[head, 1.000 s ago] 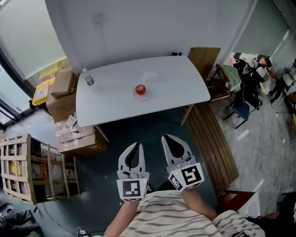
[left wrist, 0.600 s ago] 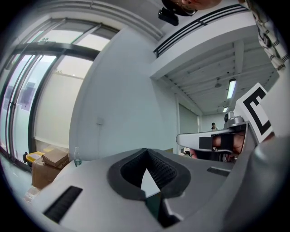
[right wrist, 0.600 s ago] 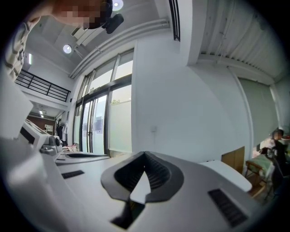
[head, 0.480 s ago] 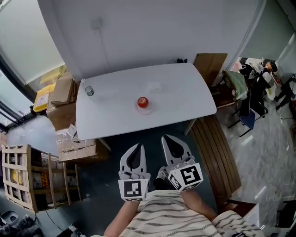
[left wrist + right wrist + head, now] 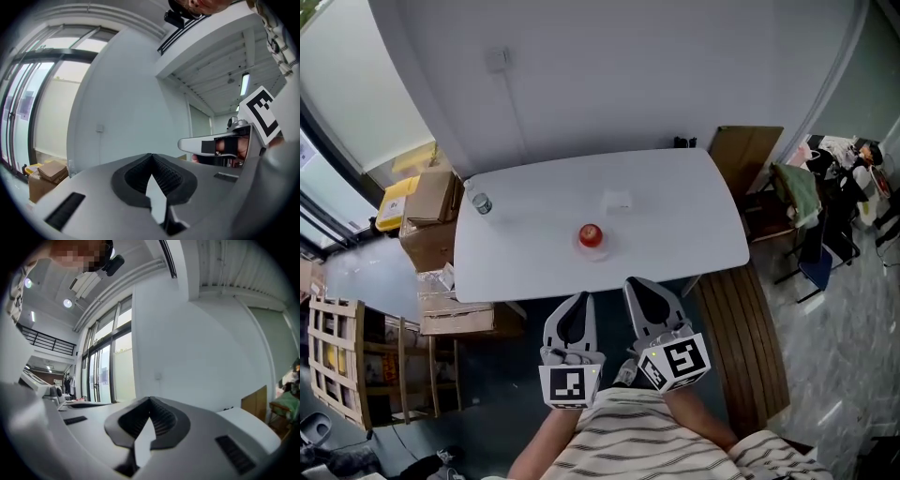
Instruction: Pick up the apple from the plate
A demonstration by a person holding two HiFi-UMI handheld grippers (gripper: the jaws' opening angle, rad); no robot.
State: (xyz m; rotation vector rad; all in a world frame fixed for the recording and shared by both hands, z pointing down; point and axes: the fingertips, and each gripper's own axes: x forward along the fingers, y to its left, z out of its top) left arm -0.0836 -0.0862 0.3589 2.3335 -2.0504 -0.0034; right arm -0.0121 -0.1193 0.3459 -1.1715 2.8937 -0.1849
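A big white wall (image 5: 609, 84) stands at the back of the room. In front of it is a wide white table with round corners (image 5: 684, 216). To the right of the table a brown wooden board with long slats (image 5: 750, 337) lies on the dark floor. To the left of the table sit some brown cardboard boxes (image 5: 431, 202) in a pile, and nearer the camera is a light wooden rack (image 5: 337, 361).

At the bottom is the person's shirt with thin dark stripes (image 5: 656, 445). Both arms reach out from it, side by side.

The grey left gripper (image 5: 578, 298) has its two fingers closed tight. The tips touch and there is nothing between them, as its own view shows (image 5: 151, 157). The grey right gripper (image 5: 636, 281) is closed the same way, tip to tip, and it holds nothing (image 5: 150, 401). Both grippers point at the near edge of the table and do not touch it. Each one has a white cube with black squares on its back.

A small pale plate (image 5: 580, 247) sits on the table, near the middle. The round red apple (image 5: 591, 233) rests on that plate, just past the gripper tips. A little clear jar with a dark lid (image 5: 482, 203) stands by the table's left edge, well apart from the apple.
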